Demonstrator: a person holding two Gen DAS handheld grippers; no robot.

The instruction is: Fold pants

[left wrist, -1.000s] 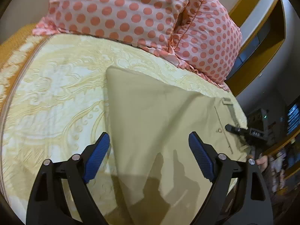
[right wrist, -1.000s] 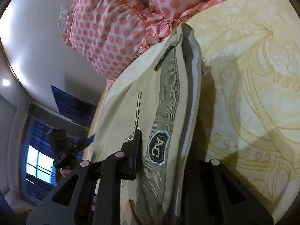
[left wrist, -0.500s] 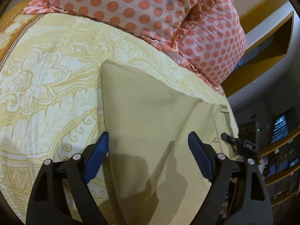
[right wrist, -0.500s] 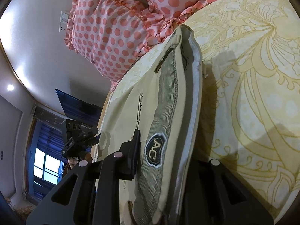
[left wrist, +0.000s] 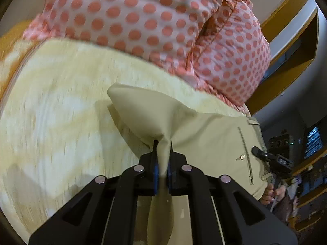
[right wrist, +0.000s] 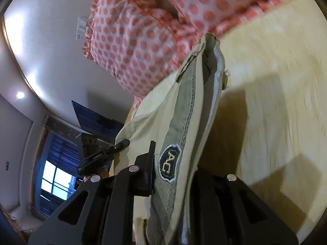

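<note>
The beige pants [left wrist: 206, 134] lie on the yellow patterned bedspread [left wrist: 51, 122]. My left gripper [left wrist: 162, 143] is shut on a pinch of the pants fabric, which rises into a peak toward a folded corner. In the right wrist view my right gripper [right wrist: 173, 157] is shut on the waistband of the pants [right wrist: 192, 110], where a dark oval label [right wrist: 169, 166] shows on grey lining. The waistband is lifted off the bed. The right gripper also shows at the right edge of the left wrist view [left wrist: 259, 153], by the back pocket.
Two pink polka-dot pillows [left wrist: 163, 26] lie along the head of the bed, close behind the pants. The bed edge is at the right in the left wrist view. A dark screen [right wrist: 96, 120] and a window [right wrist: 55, 179] stand beyond the bed.
My left gripper was open over the flat pants and has now shut on the fabric and lifted it. The right gripper has raised the waistband higher. Both views are blurred by motion.
</note>
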